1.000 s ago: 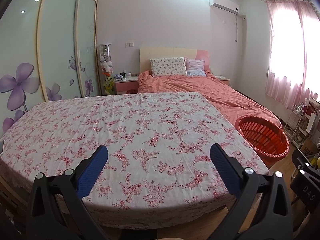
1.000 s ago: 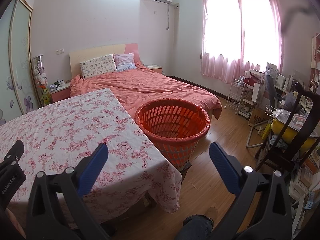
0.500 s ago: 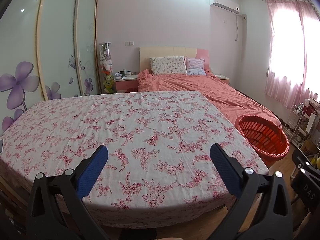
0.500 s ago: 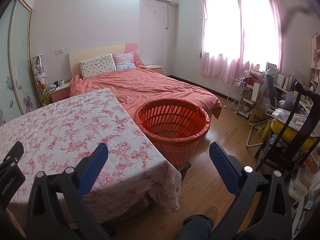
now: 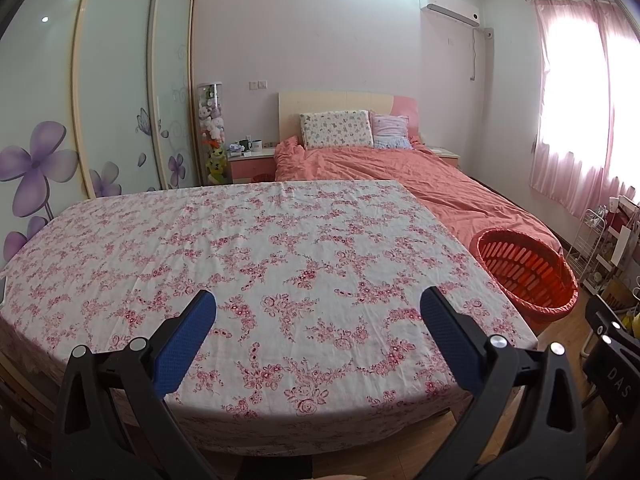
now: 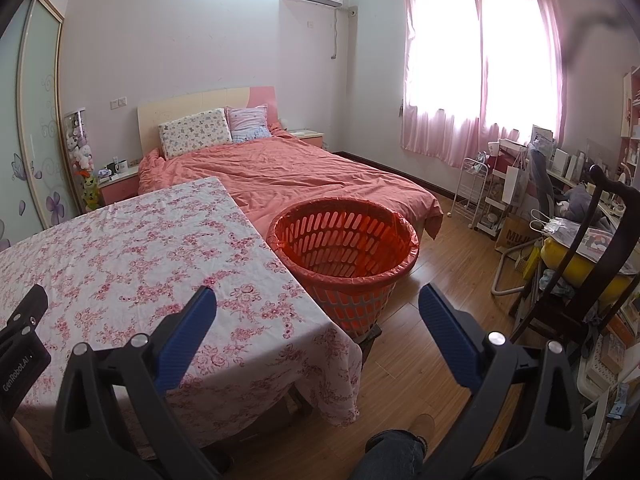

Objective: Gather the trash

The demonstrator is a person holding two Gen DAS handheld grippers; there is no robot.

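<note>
Standing on the floor (image 6: 420, 344) just beside the surface's (image 6: 132, 256) right corner, at the foot of the bed (image 6: 304, 176), the orange basket (image 6: 344, 248) has a thin red liner. No trash shows on the floral cloth. Left claw (image 5: 318, 316) hovers wide over the surface's near edge, holding nothing; right claw (image 6: 318, 312) gapes wide before the basket, also holding nothing.

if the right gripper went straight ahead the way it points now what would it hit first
Most likely the orange basket, which sits dead ahead between the open fingers of the right gripper. Depth is unclear; a lower line would meet the corner of the floral tablecloth or the floor.
</note>
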